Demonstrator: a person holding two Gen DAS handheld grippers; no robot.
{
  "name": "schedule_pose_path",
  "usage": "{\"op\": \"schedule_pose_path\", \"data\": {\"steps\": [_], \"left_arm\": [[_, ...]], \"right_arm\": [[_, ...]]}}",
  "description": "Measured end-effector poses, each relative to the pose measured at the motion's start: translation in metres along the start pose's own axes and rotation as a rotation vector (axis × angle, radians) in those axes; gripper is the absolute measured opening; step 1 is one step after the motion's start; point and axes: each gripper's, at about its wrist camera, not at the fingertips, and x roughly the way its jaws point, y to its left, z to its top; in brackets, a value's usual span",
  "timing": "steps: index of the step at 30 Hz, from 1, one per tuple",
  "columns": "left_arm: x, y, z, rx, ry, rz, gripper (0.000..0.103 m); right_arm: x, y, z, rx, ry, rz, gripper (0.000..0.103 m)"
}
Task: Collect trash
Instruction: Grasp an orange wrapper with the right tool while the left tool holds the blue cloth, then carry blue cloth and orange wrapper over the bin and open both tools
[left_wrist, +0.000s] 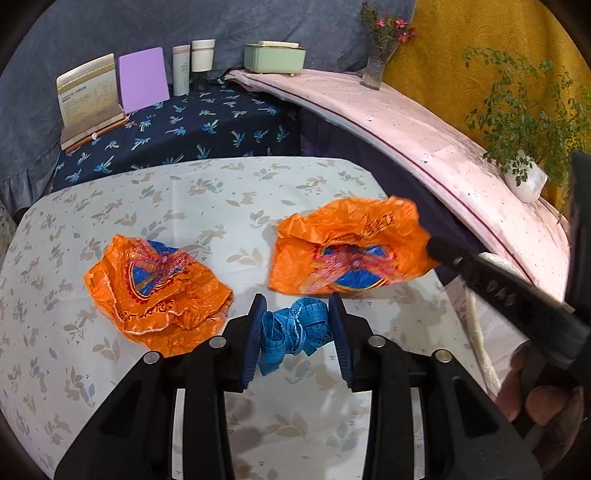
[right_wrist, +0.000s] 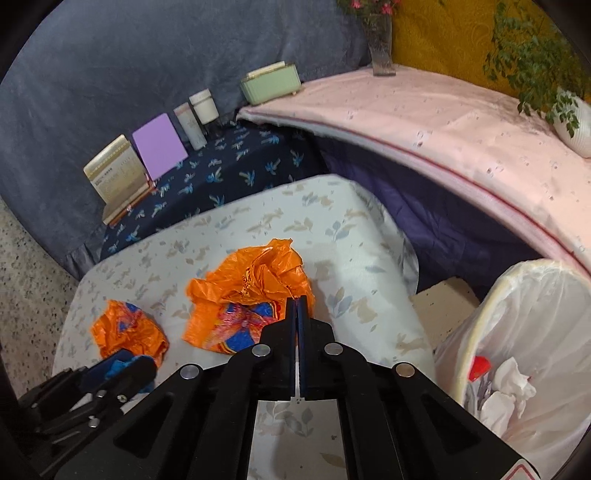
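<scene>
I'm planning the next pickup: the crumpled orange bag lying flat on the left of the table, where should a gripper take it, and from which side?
Take the left orange bag by a raised crumpled fold near its middle, coming from above. It lies spread low on the tablecloth, so its flat edges give the fingers little to pinch, while the ridges stand up. Both grippers are busy now.

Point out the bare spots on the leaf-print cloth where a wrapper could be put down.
Free: the far strip of the cloth behind both orange wrappers, and the near left corner. The gap between the wrappers is narrow. Crowded: the front middle, where the left hand-held gripper holds the blue tape.
</scene>
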Motion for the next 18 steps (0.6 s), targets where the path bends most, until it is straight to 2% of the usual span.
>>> {"op": "schedule_pose_path", "data": {"steps": [7, 18], "left_arm": [[-0.016, -0.034, 0.005, 0.040, -0.029, -0.036, 0.033], [-0.030, -0.121, 0.004, 0.140, -0.040, -0.145, 0.033]], "right_arm": [[-0.057, -0.022, 0.019, 0.018, -0.108, -0.022, 0.001], [-0.146, -0.085, 0.021, 0.072, -0.239, -0.112, 0.001]]}}
